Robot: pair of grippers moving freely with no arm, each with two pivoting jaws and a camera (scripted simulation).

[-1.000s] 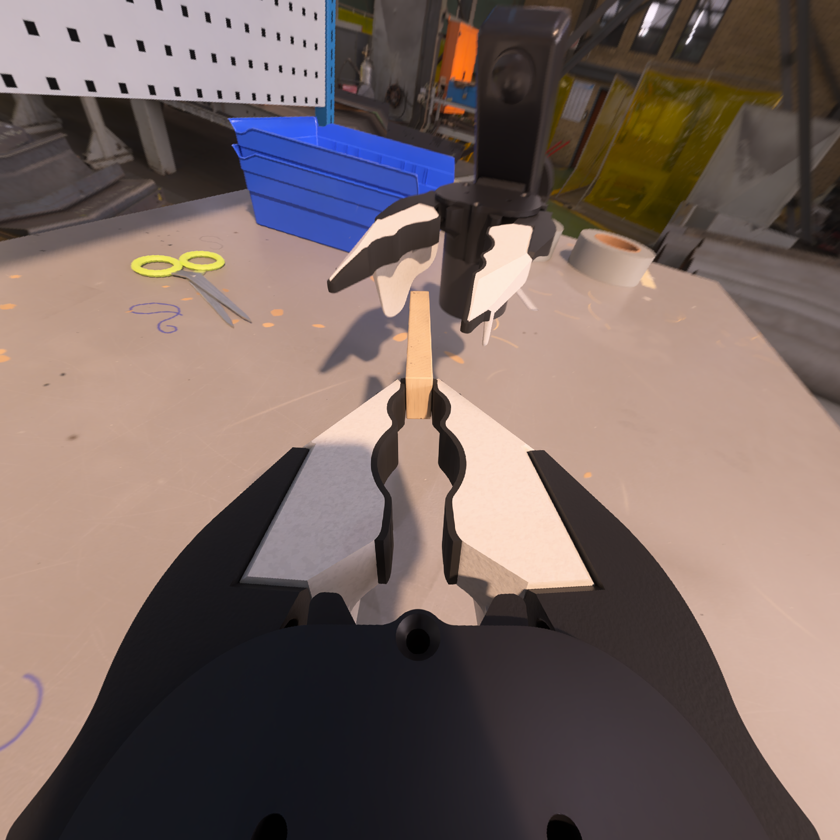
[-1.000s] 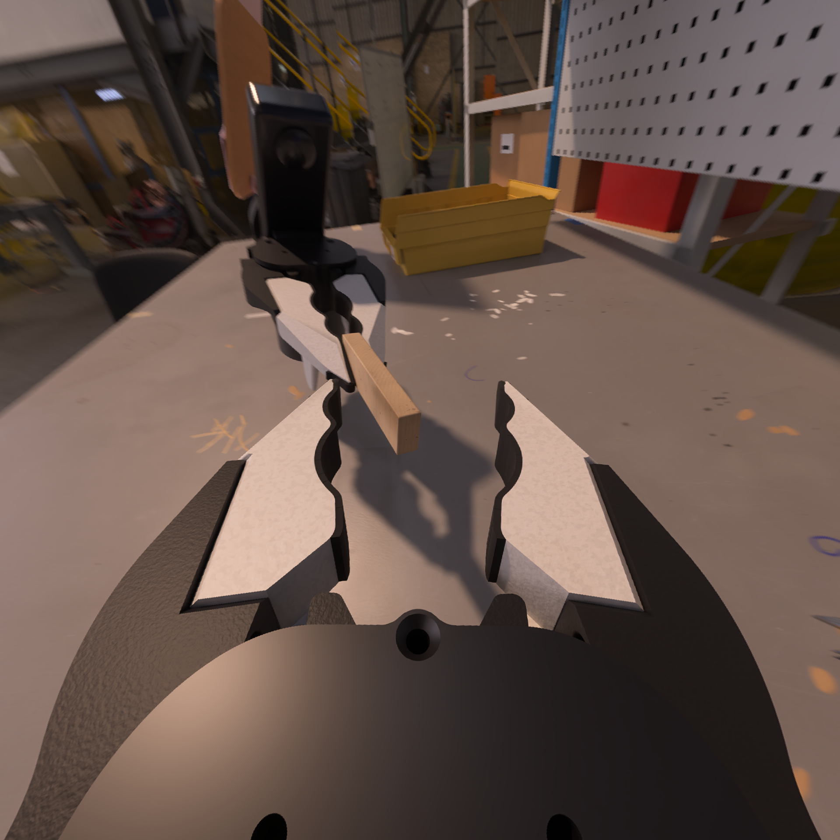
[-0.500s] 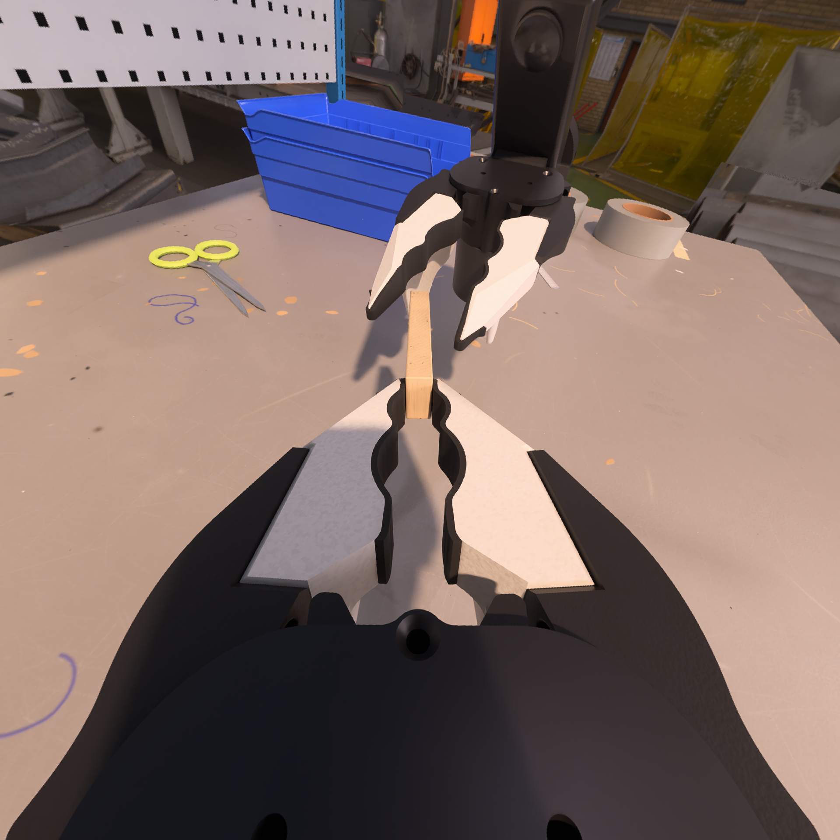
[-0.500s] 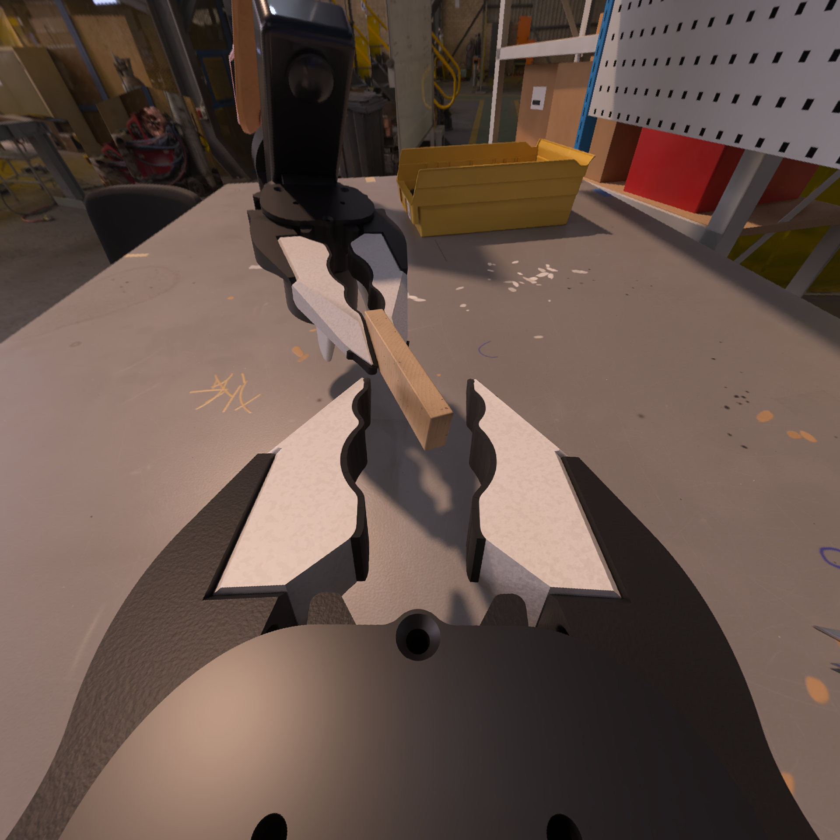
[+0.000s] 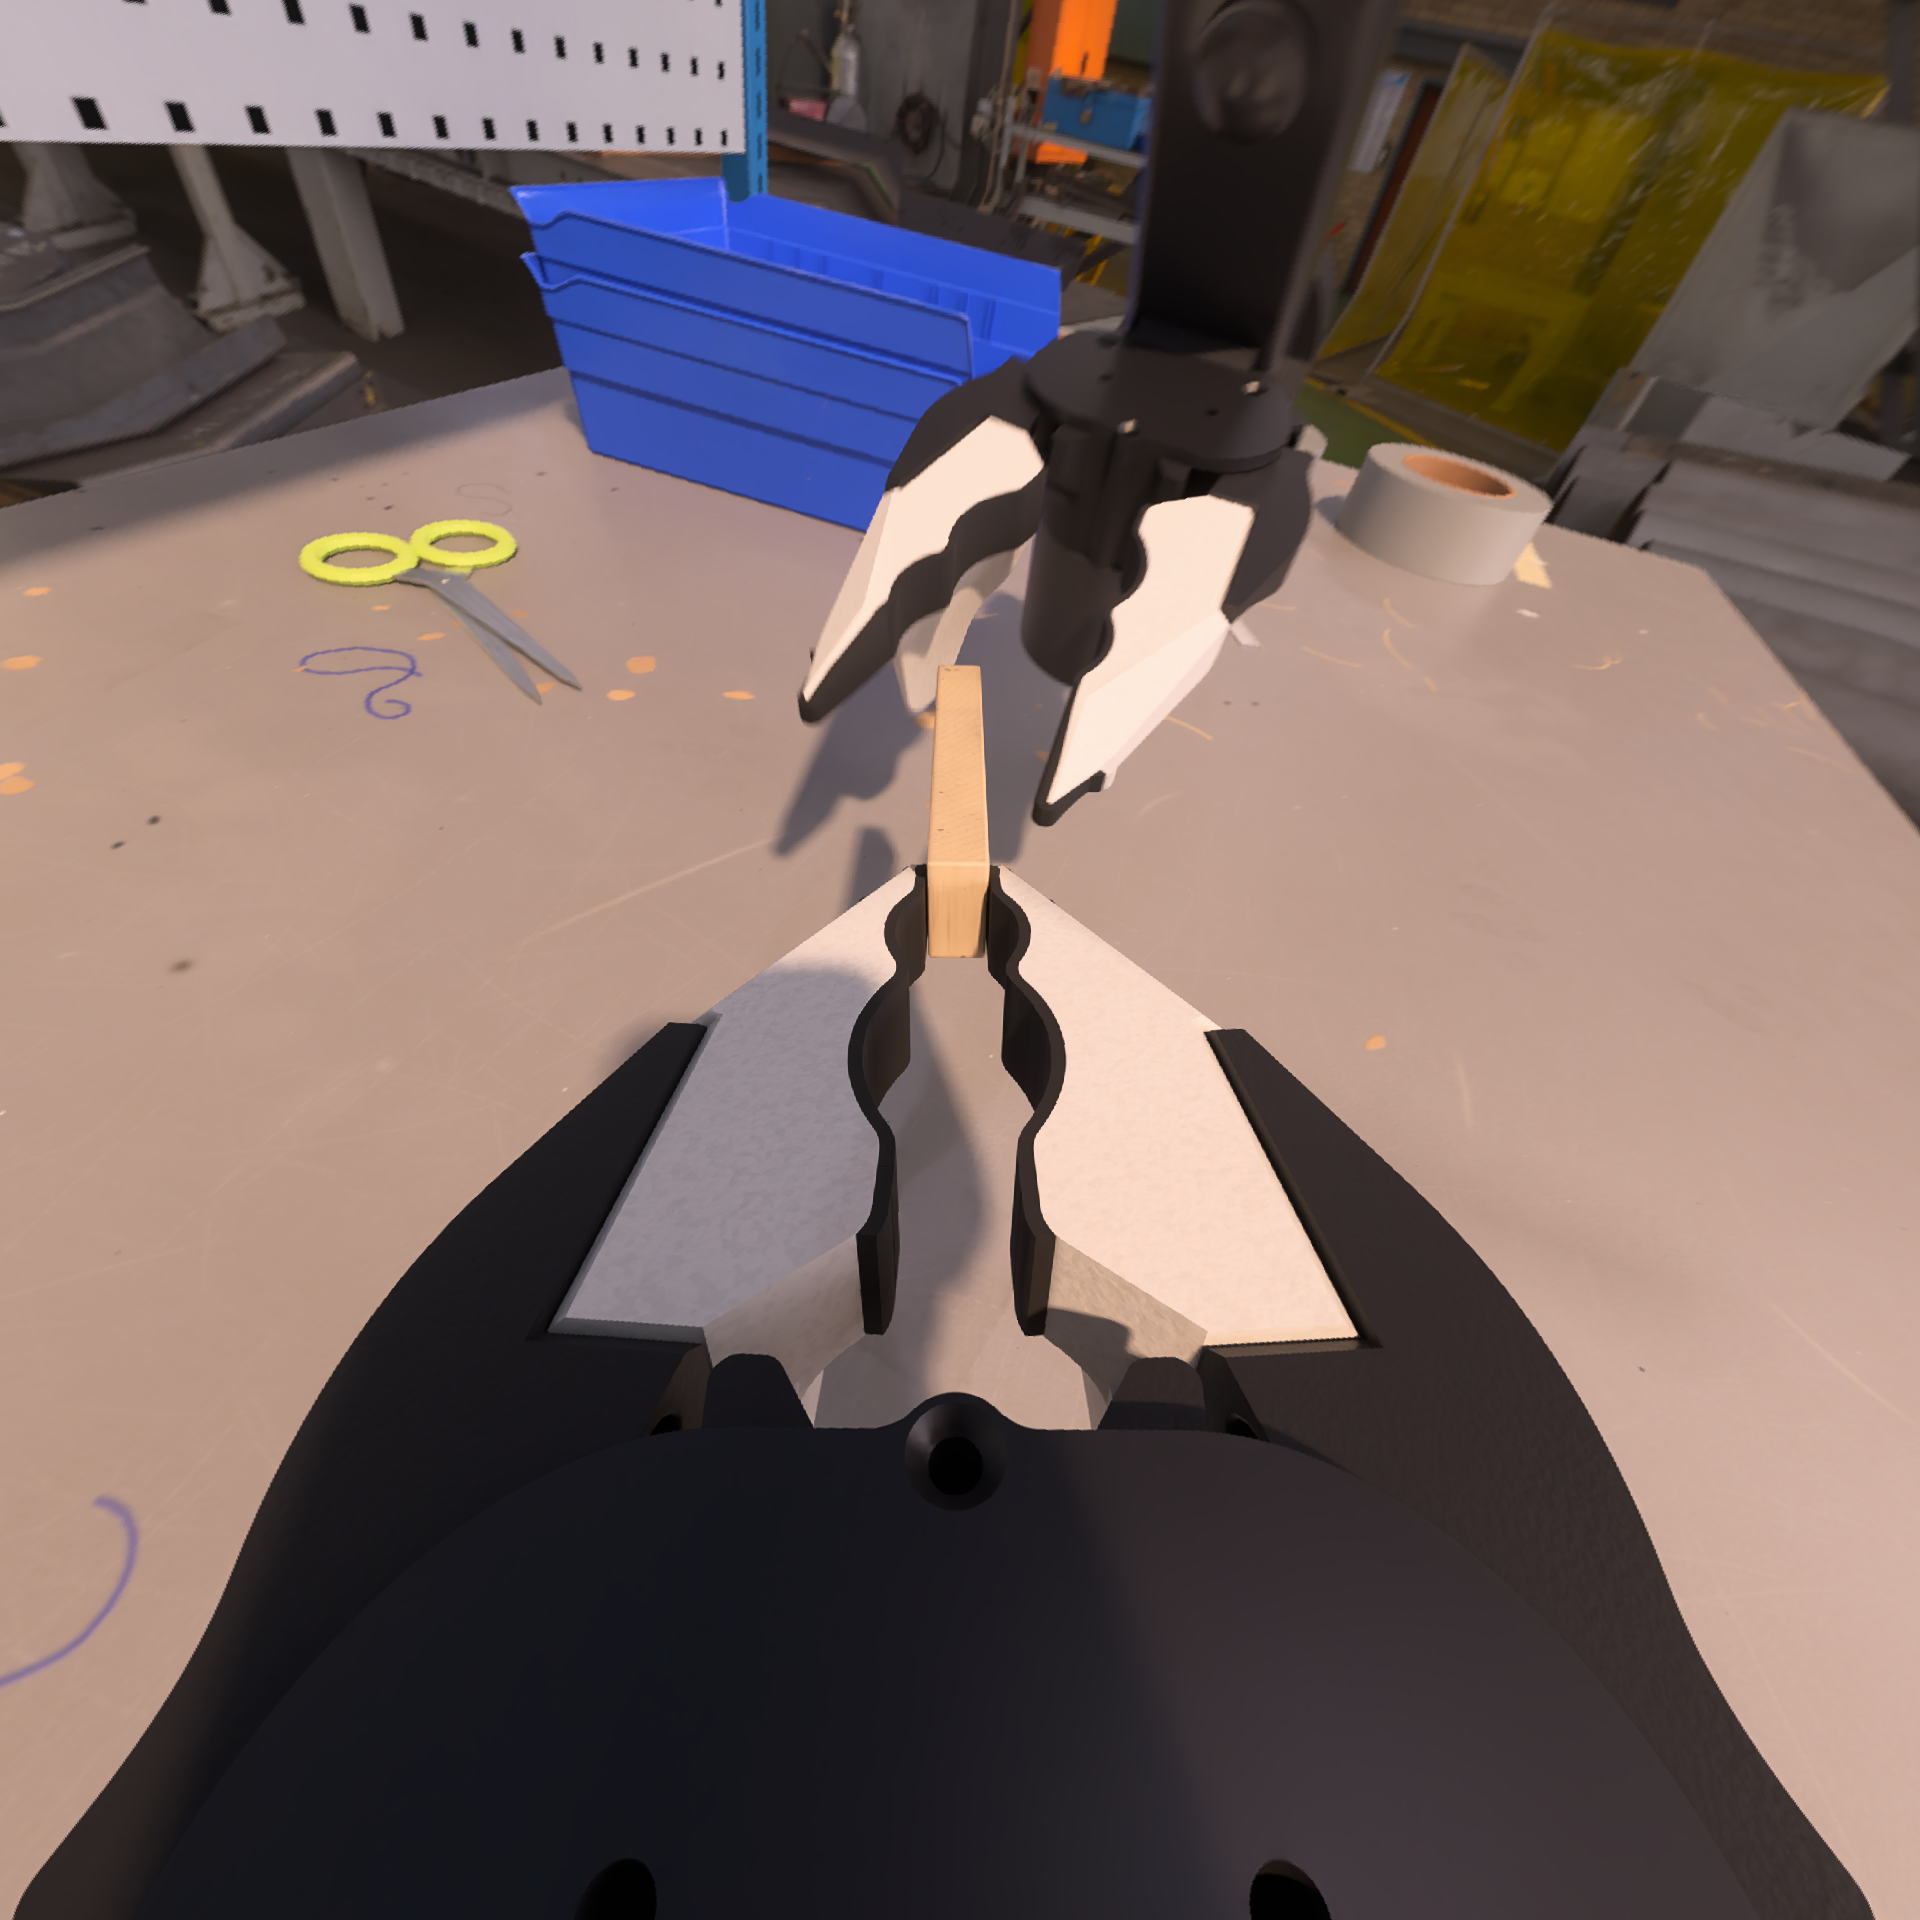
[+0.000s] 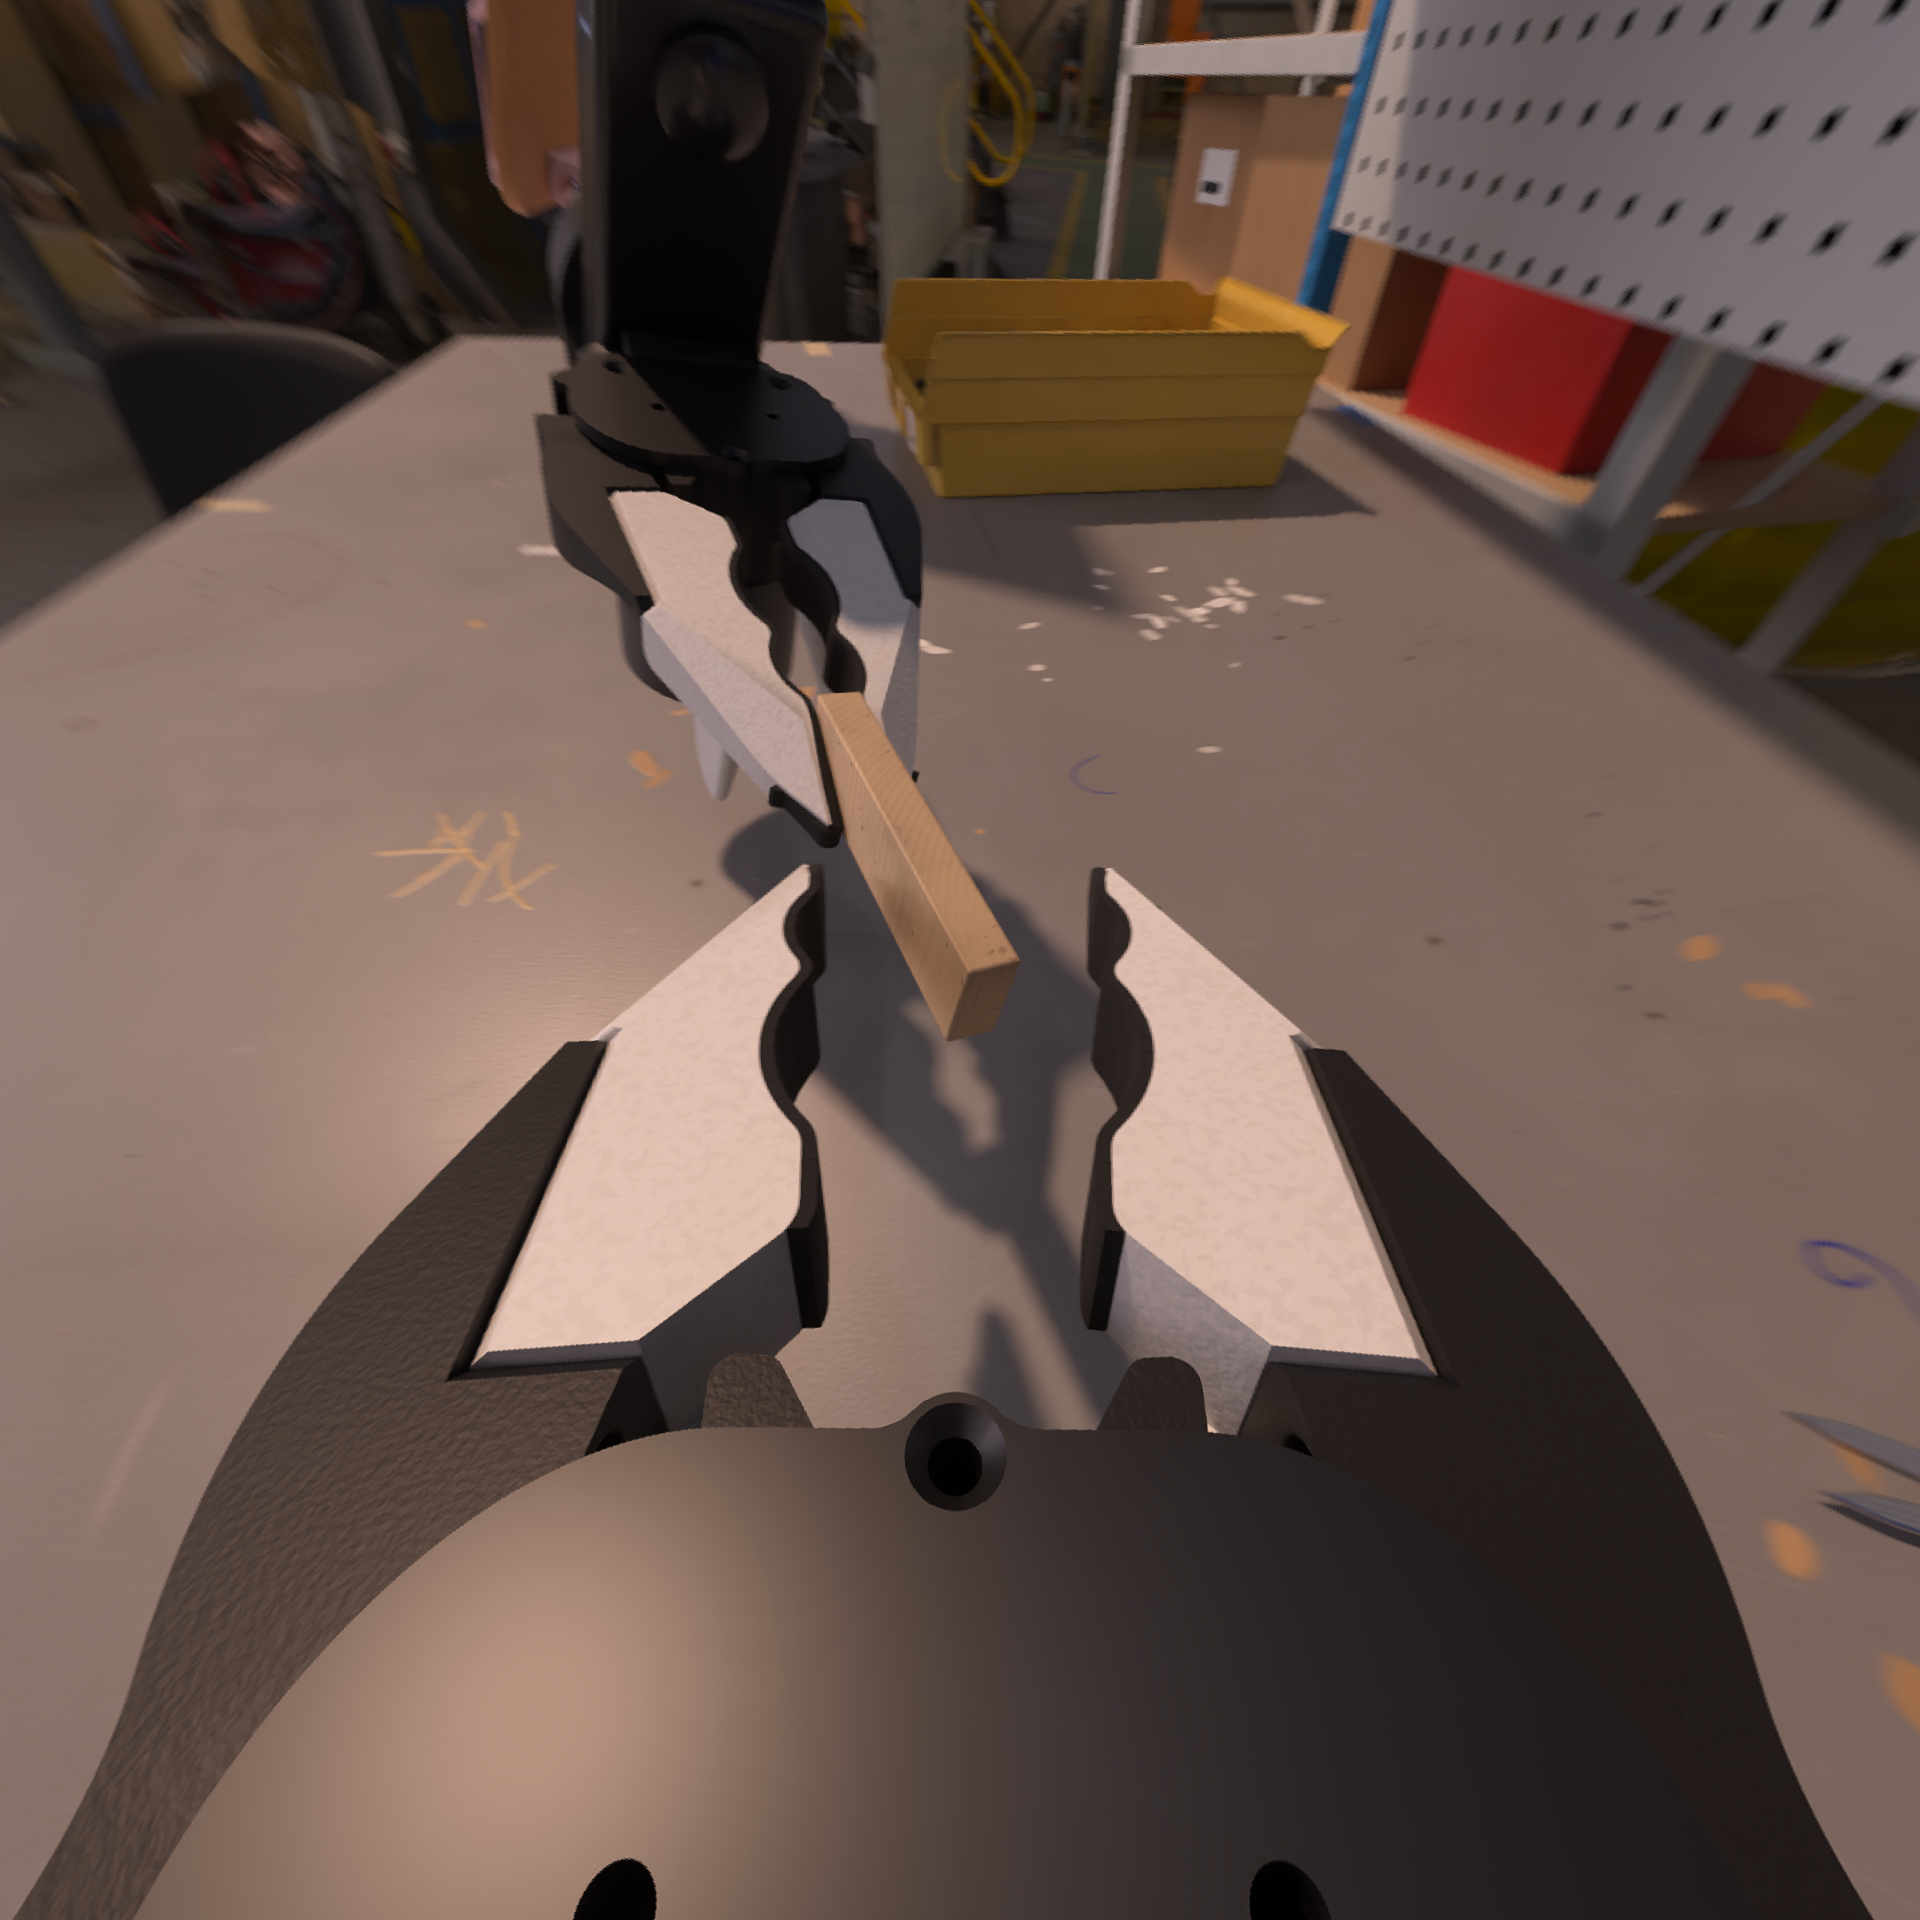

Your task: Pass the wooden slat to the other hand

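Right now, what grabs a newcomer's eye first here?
The wooden slat, pinched at the left gripper tips and poking out mid-air between the right gripper's open fingers. Then the colour: blue bin behind it, yellow-handled scissors on the table's left.

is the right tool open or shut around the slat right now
Open. The right tool has its fingers spread, the wooden slat untouched between them; the left tool alone clamps it.
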